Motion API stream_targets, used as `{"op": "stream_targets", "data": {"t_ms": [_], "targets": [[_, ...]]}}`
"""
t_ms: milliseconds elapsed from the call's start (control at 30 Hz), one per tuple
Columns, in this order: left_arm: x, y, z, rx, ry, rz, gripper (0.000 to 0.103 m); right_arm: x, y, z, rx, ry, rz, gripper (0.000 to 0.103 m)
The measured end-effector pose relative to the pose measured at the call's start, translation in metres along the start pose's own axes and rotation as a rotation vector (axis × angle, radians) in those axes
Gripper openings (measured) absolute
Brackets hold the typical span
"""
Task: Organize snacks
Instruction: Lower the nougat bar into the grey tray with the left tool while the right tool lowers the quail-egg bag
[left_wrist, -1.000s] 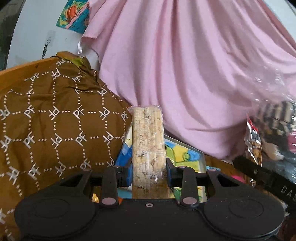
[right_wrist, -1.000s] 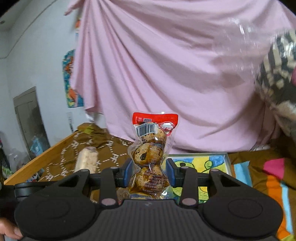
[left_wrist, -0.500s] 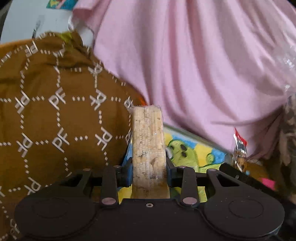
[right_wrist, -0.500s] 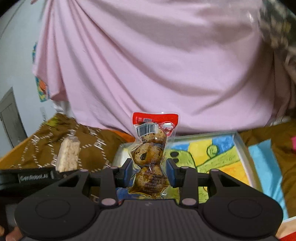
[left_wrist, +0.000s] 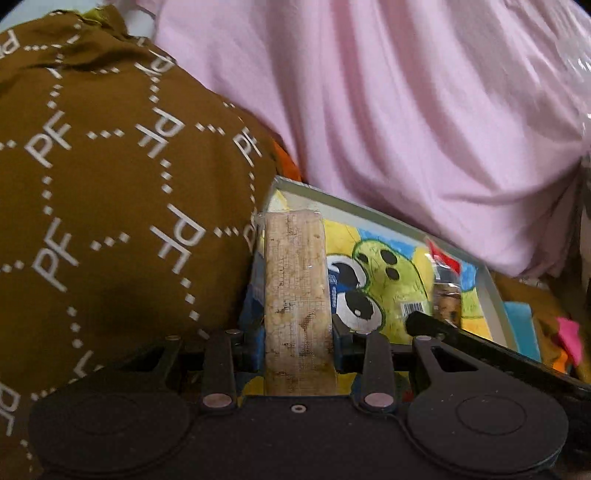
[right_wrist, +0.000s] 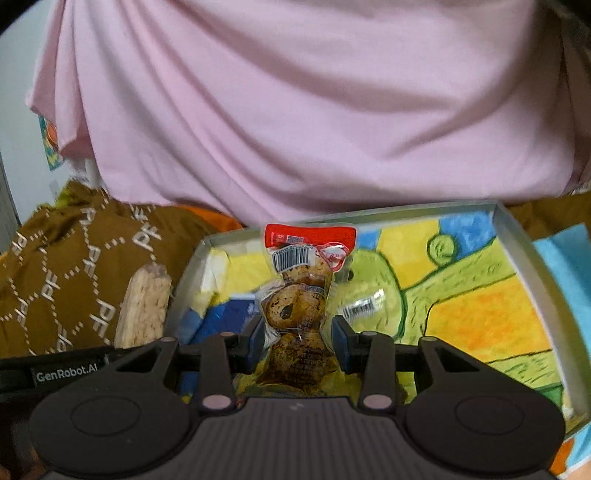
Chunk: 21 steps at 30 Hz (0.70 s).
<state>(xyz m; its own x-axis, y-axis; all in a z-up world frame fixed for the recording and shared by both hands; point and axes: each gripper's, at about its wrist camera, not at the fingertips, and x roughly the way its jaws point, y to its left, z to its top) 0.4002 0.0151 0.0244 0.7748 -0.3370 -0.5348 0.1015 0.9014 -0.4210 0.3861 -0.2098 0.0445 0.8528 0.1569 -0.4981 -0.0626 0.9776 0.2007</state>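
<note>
1. The left gripper (left_wrist: 297, 341) has its jaws closed on a pale, clear-wrapped rice-cracker bar (left_wrist: 295, 295), gripping its lower part from both sides; the bar stands upright between the blue pads and rises well above them.
2. The right gripper (right_wrist: 298, 341) has its jaws pressed against a clear packet of brown speckled eggs (right_wrist: 301, 295) with a red top seal and a barcode label. The packet stands upright, its red end uppermost, and is pinched near its lower half.
3. In the right wrist view the rice-cracker bar (right_wrist: 144, 306) shows at the left, just outside the left edge of the tray, above the black body of the left gripper marked "GenRobot.AI".
4. In the left wrist view the packet of eggs (left_wrist: 447, 291) shows at the right, over the tray's right part, with the dark body of the right gripper below it.
5. Behind both grippers lies a shallow tray (right_wrist: 532, 254) with pale grey walls and a bright cartoon picture on its floor in yellow, green, blue and orange. The right gripper's packet is over the tray's left half, towards the near edge; the left gripper's bar is at the tray's near left corner (left_wrist: 275, 190).
6. A brown cloth (left_wrist: 110, 184) printed with white "PF" marks and dotted lines lies beside the tray's left edge.
7. A pink draped cloth (right_wrist: 295, 110) hangs behind the tray's far edge and fills the upper part of both views.
8. Blue and pink fabric patches (left_wrist: 569, 332) show beyond the tray's right edge.
</note>
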Motion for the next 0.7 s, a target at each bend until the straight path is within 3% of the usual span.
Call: {"op": "stream_targets", "data": {"t_ms": [267, 433, 533, 567, 700], "targets": [[0.026, -0.003, -0.004, -0.005, 0.034, 0.012, 0.036, 0.016, -0.004, -0.009, -0.008, 0.049, -0.010, 0.045], [0.029, -0.008, -0.008, -0.008, 0.022, 0.025, 0.040, 0.015, -0.001, -0.015, -0.062, 0.071, -0.009, 0.053], [0.020, -0.010, -0.010, 0.012, 0.016, 0.038, 0.049, 0.009, -0.002, -0.017, -0.092, 0.059, -0.023, 0.057], [0.016, -0.011, -0.009, 0.013, 0.010, 0.045, 0.056, 0.006, -0.002, -0.016, -0.098, 0.051, -0.028, 0.060], [0.000, -0.014, -0.009, 0.022, -0.012, 0.048, 0.064, -0.009, -0.006, -0.011, -0.093, 0.015, -0.034, 0.076]]}}
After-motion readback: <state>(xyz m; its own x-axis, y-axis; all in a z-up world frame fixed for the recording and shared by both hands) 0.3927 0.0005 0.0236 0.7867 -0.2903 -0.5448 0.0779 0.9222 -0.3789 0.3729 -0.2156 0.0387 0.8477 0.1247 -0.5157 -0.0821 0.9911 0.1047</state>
